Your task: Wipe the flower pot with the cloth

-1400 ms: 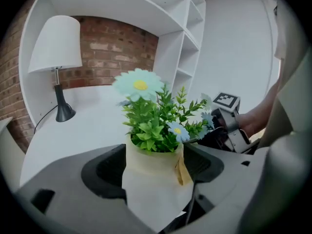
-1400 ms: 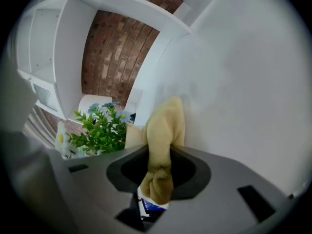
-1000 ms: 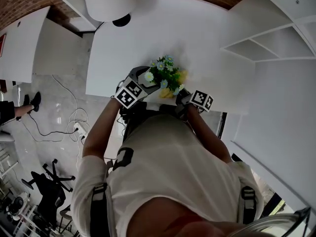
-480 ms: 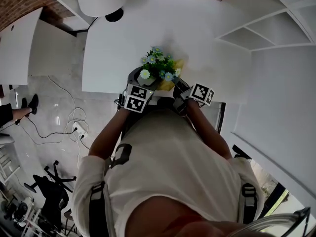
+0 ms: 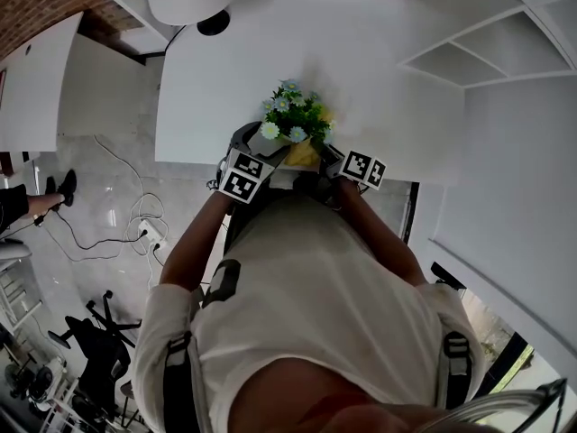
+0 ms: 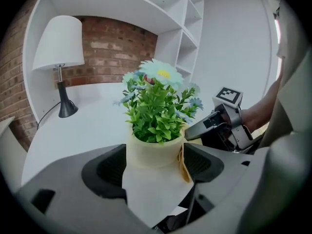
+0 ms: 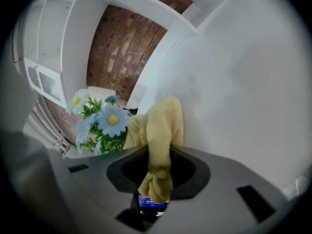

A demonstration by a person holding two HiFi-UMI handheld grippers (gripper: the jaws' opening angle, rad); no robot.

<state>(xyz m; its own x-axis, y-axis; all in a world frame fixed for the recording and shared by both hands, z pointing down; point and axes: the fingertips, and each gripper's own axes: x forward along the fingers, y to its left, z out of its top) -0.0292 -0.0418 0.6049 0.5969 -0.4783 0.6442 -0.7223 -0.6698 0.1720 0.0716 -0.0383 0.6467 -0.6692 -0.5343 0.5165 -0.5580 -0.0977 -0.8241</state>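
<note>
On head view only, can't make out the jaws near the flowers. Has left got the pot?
Observer: Yes. In the left gripper view the left gripper has its jaws pressed on both sides of the pot.
Operator: Right one?
Observer: The right gripper is shut on the cloth, which is pinched in a bunch between the jaws.
Operator: Cloth on the pot?
Observer: Looks so. In the left gripper view a fold hangs against the pot's right side.

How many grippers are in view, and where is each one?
2. The left gripper is clamped on the flower pot. The right gripper holds the yellow cloth beside the pot. None appears to be hidden.
</note>
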